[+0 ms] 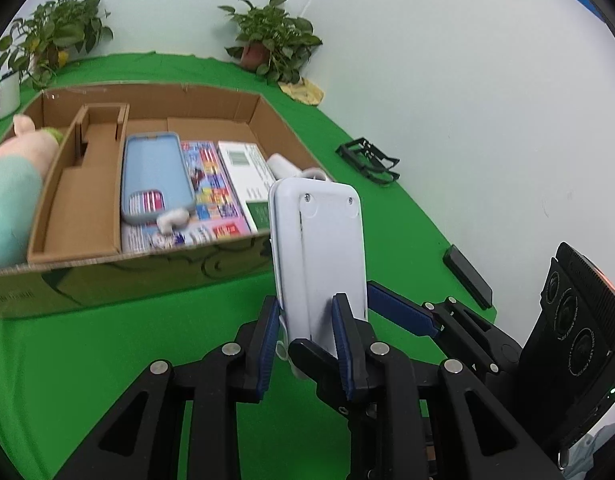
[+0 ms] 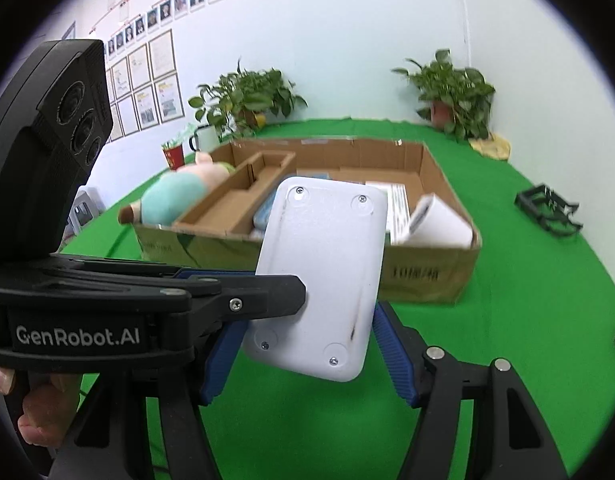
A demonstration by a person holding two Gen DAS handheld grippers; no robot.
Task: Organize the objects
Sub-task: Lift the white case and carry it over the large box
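Observation:
My left gripper (image 1: 307,320) is shut on the lower end of a flat white device (image 1: 323,248) with screws in its back, and holds it upright above the green table in front of the cardboard box (image 1: 147,264). In the right wrist view the same white device (image 2: 323,276) hangs between the spread fingers of my right gripper (image 2: 303,360), which is open around it; the left gripper's finger (image 2: 267,300) clamps its edge. The box (image 2: 427,276) holds a blue phone case (image 1: 155,176), a colourful booklet (image 1: 215,196), a white packet (image 1: 247,176) and a plush toy (image 1: 11,192).
A black folded stand (image 1: 369,160) and a black slab (image 1: 467,276) lie on the green cloth to the right of the box. Two potted plants (image 1: 271,40) and a white mug (image 1: 5,96) stand at the back. A red cup (image 2: 173,156) stands behind the box.

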